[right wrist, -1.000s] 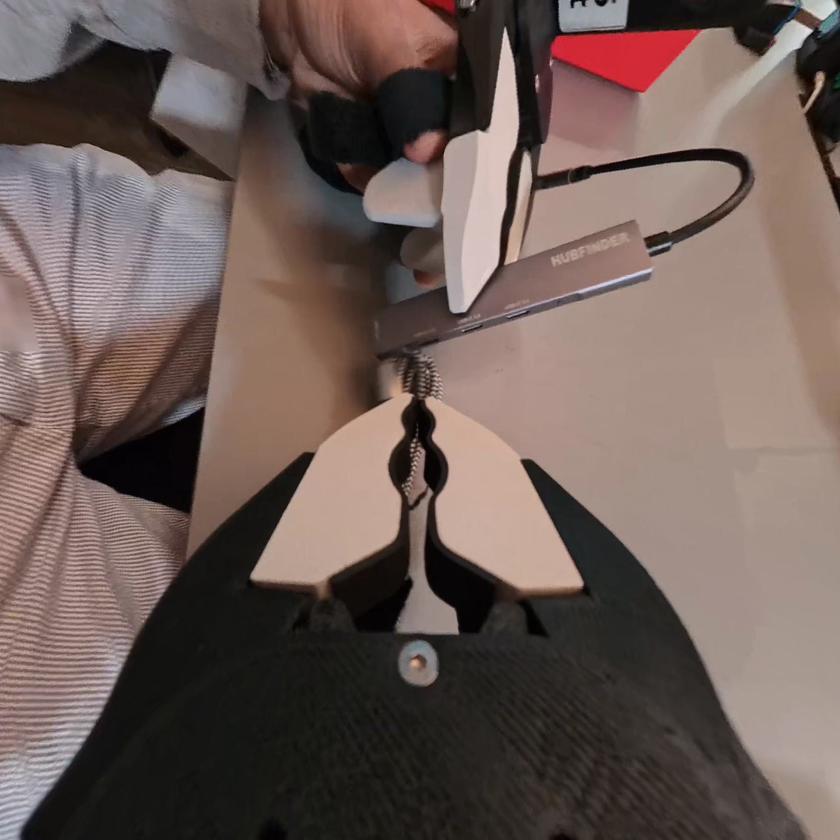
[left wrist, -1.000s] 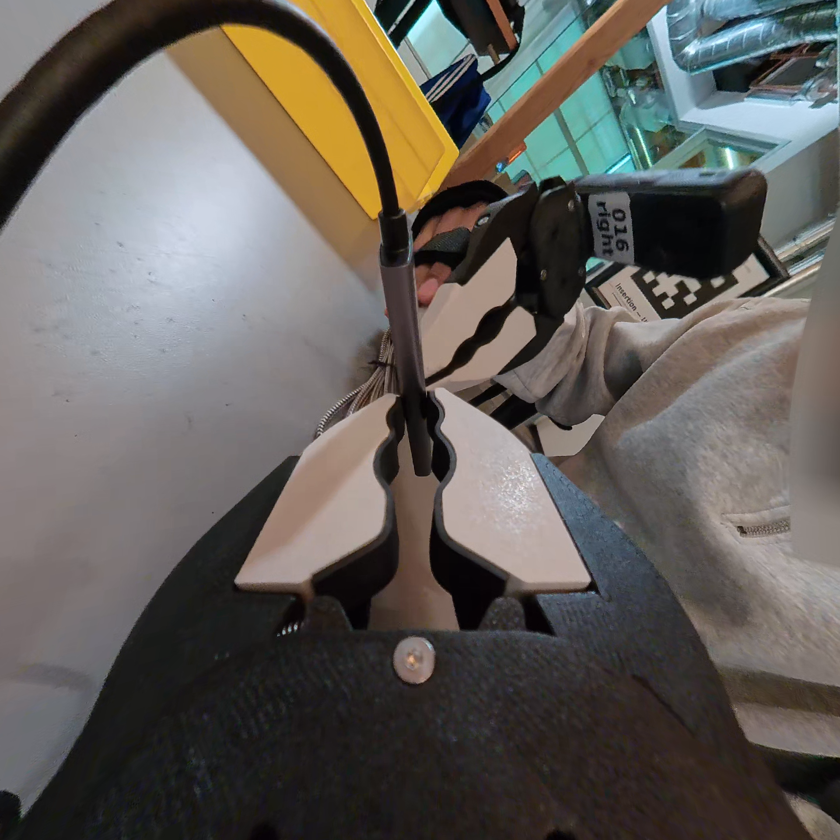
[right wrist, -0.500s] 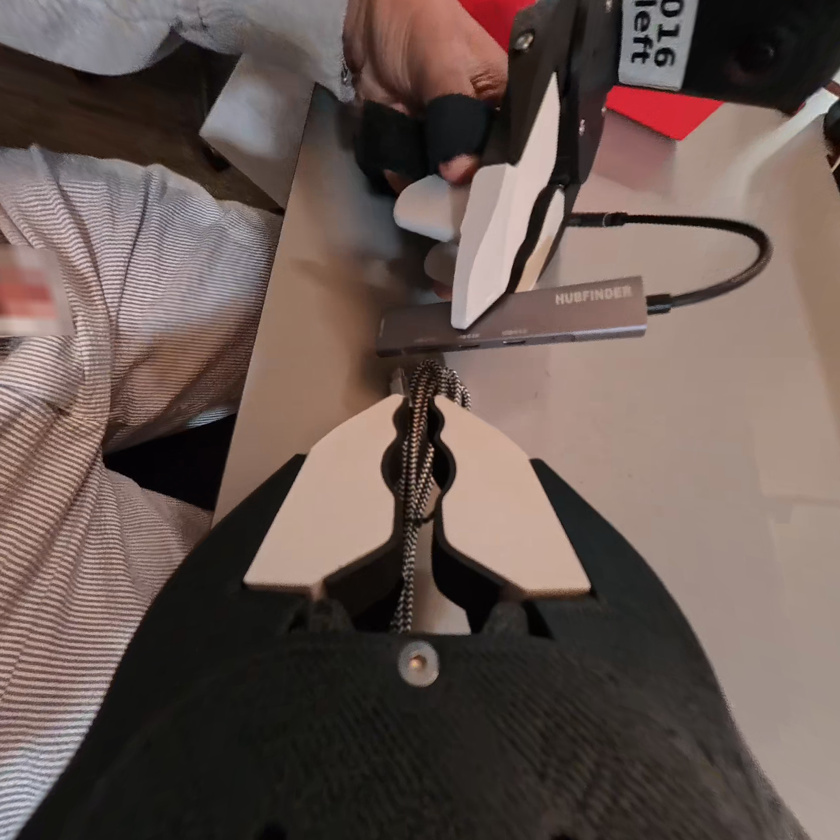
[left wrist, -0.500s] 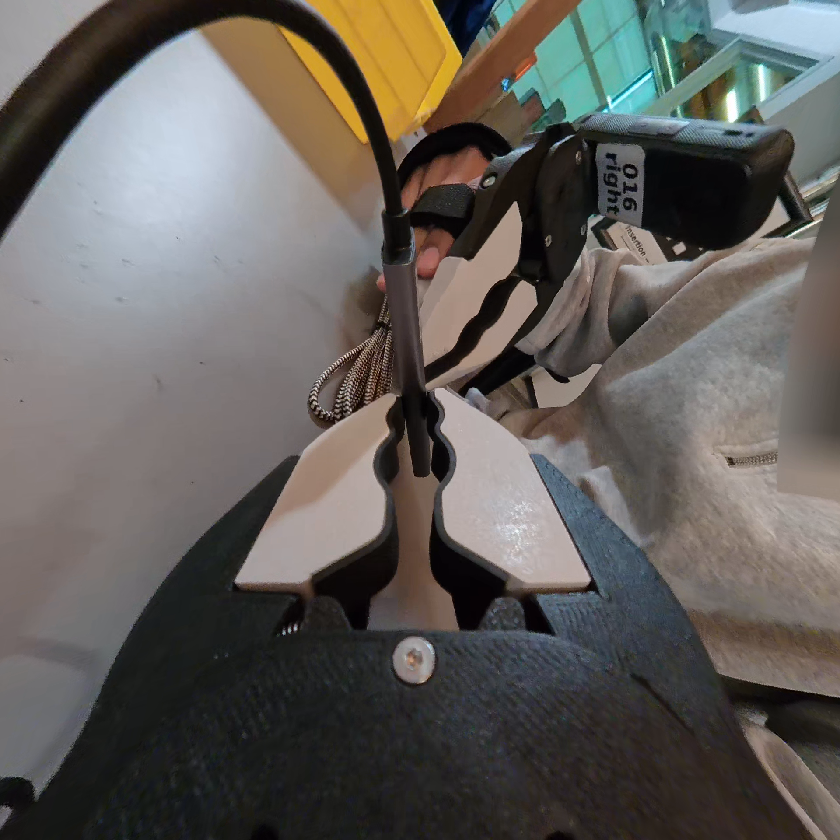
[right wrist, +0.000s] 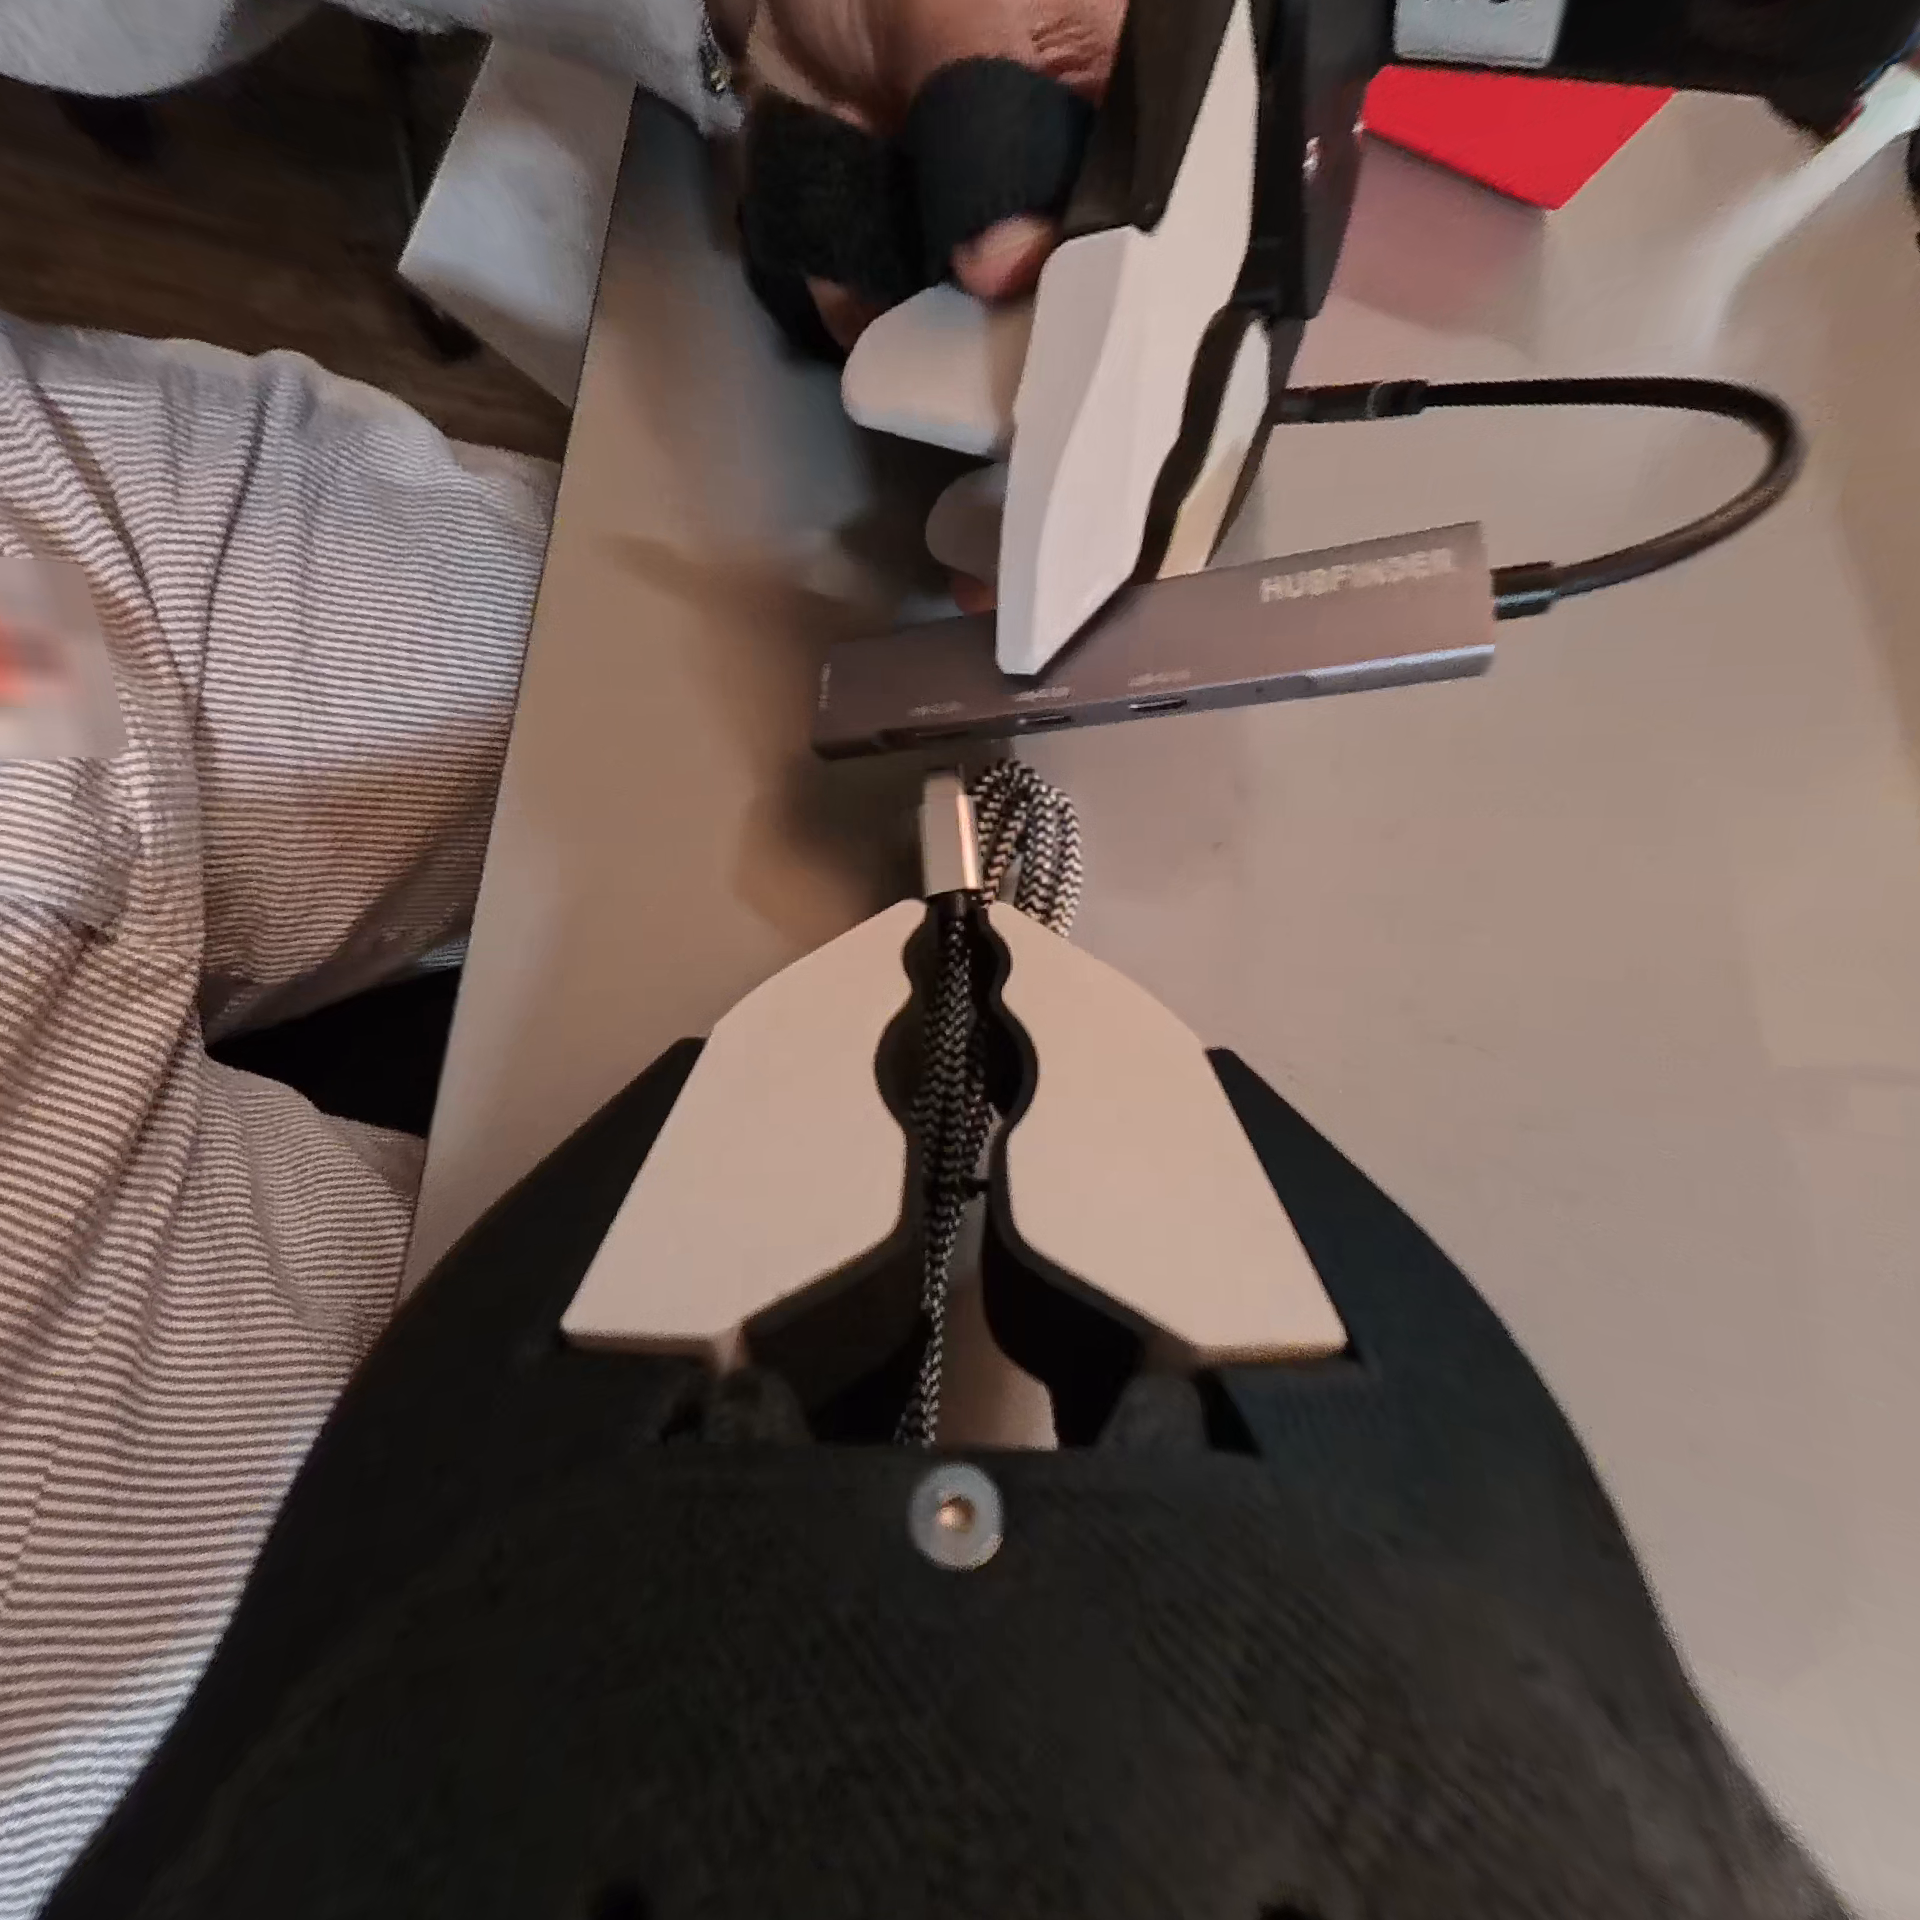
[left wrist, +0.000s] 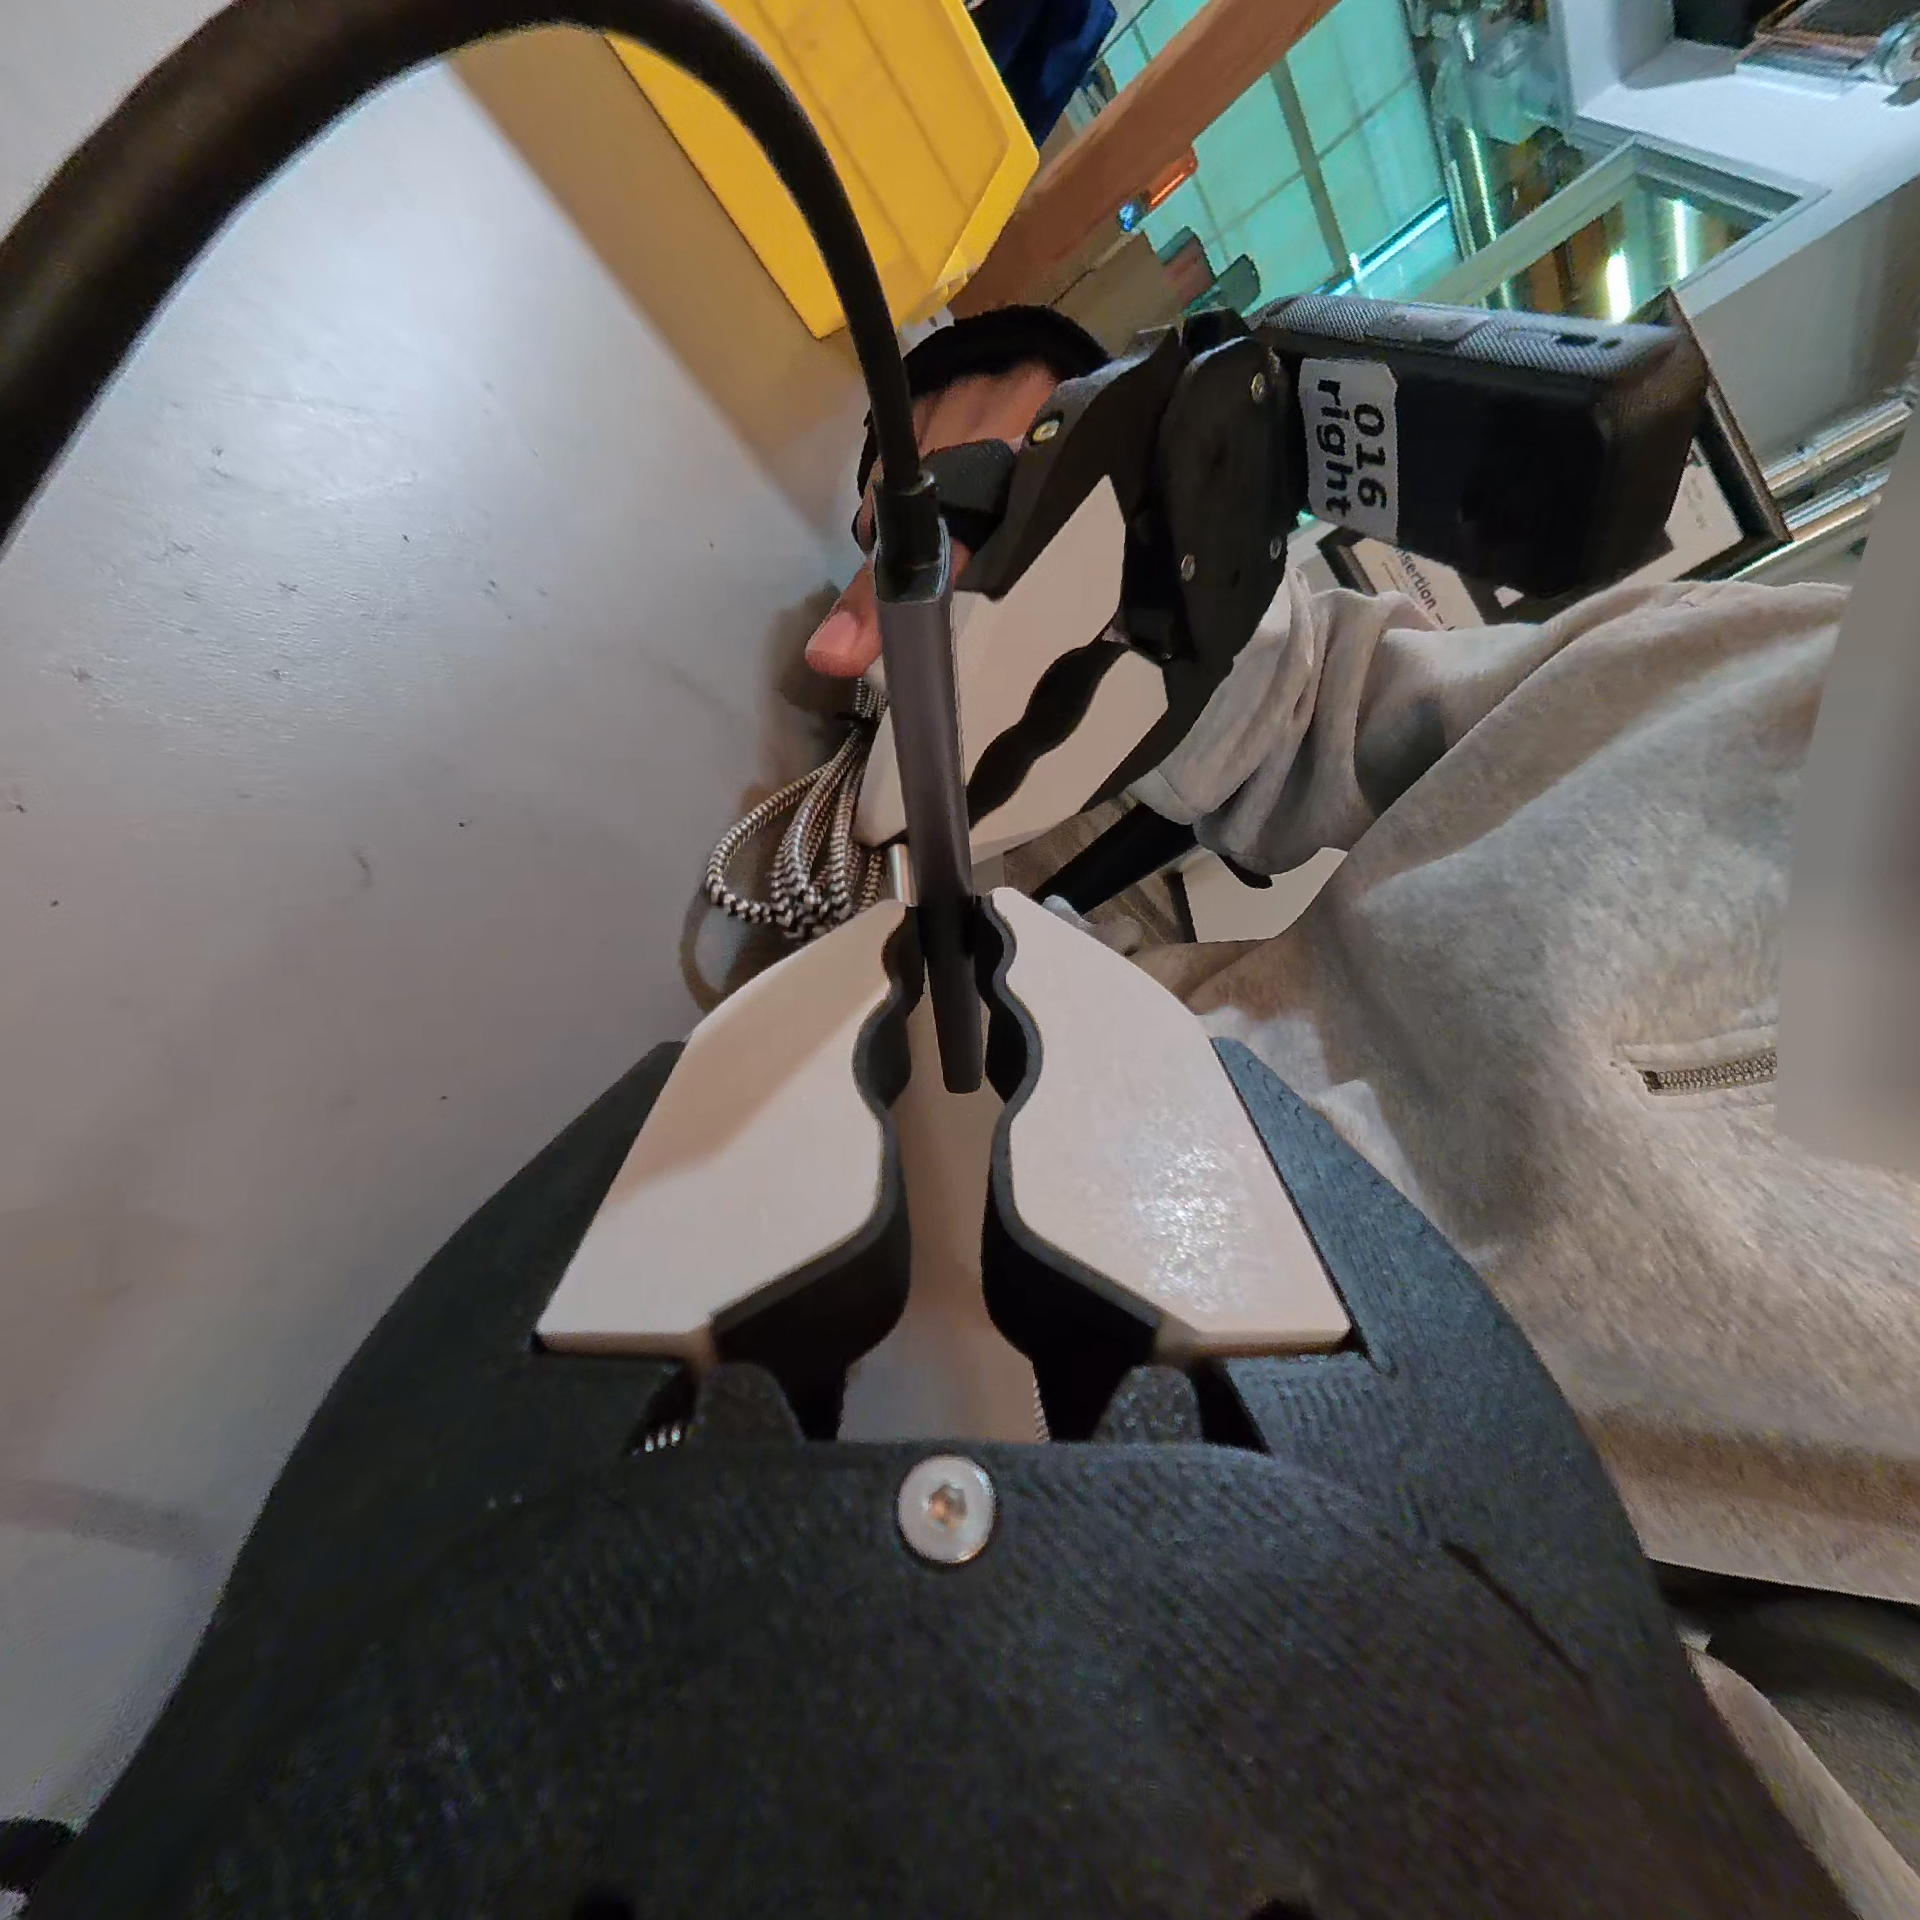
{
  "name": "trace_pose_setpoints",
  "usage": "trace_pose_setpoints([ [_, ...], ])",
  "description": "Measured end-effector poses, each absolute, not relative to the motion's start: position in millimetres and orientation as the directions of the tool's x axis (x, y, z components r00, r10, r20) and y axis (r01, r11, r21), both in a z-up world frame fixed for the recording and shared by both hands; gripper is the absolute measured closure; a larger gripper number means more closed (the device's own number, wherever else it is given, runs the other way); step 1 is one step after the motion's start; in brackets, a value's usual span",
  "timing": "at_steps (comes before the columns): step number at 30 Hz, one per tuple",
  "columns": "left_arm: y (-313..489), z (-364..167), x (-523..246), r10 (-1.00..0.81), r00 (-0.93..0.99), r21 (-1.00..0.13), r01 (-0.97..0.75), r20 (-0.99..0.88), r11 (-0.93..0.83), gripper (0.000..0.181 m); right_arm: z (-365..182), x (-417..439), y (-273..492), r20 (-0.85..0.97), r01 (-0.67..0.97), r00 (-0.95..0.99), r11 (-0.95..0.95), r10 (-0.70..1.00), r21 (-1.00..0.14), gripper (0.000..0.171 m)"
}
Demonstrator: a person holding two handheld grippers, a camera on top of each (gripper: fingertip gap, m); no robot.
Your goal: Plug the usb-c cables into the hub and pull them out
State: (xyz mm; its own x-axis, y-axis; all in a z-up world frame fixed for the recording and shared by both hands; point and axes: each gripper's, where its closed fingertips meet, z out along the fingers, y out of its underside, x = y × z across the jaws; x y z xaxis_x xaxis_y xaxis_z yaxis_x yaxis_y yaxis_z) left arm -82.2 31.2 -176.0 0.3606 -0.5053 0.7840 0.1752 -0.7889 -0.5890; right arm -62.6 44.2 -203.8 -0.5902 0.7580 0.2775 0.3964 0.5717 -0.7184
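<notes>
My left gripper (left wrist: 948,914) clamps the hub (right wrist: 1195,665), my right gripper (right wrist: 961,909) pinches the braided cable (right wrist: 1023,831), its plug just outside the port, not plugged in.

Left gripper (left wrist: 943,940) clamping edgewise on the grey hub (left wrist: 925,790), fingers nearly closed around it, tips pointing down at the table in the right wrist view. Right gripper (right wrist: 961,914) pinching the braided cable (right wrist: 951,1081) just behind its silver plug (right wrist: 951,842), levelled toward the hub's ports, plug tip sitting just apart from them.
</notes>
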Motion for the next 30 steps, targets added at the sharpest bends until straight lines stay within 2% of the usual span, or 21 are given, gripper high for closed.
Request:
trace_pose_setpoints([
  [14,34.5,-178.6,-83.5,-0.489,0.384,-0.584,0.185,0.783,-0.79,0.174,-207.6,-65.5,53.9,0.34,0.413,-0.553,0.605,0.761,-0.681,0.166],
  [22,34.6,-179.3,-83.3,-0.488,0.388,-0.584,0.183,0.782,-0.791,0.174,-199.2,-67.3,47.1,0.291,0.386,-0.548,0.546,0.784,-0.743,0.166],
  [30,35.8,-178.5,-85.4,-0.486,0.388,-0.586,0.196,0.783,-0.786,0.174,-196.0,-64.1,46.2,0.286,0.367,-0.562,0.544,0.776,-0.755,0.166],
])
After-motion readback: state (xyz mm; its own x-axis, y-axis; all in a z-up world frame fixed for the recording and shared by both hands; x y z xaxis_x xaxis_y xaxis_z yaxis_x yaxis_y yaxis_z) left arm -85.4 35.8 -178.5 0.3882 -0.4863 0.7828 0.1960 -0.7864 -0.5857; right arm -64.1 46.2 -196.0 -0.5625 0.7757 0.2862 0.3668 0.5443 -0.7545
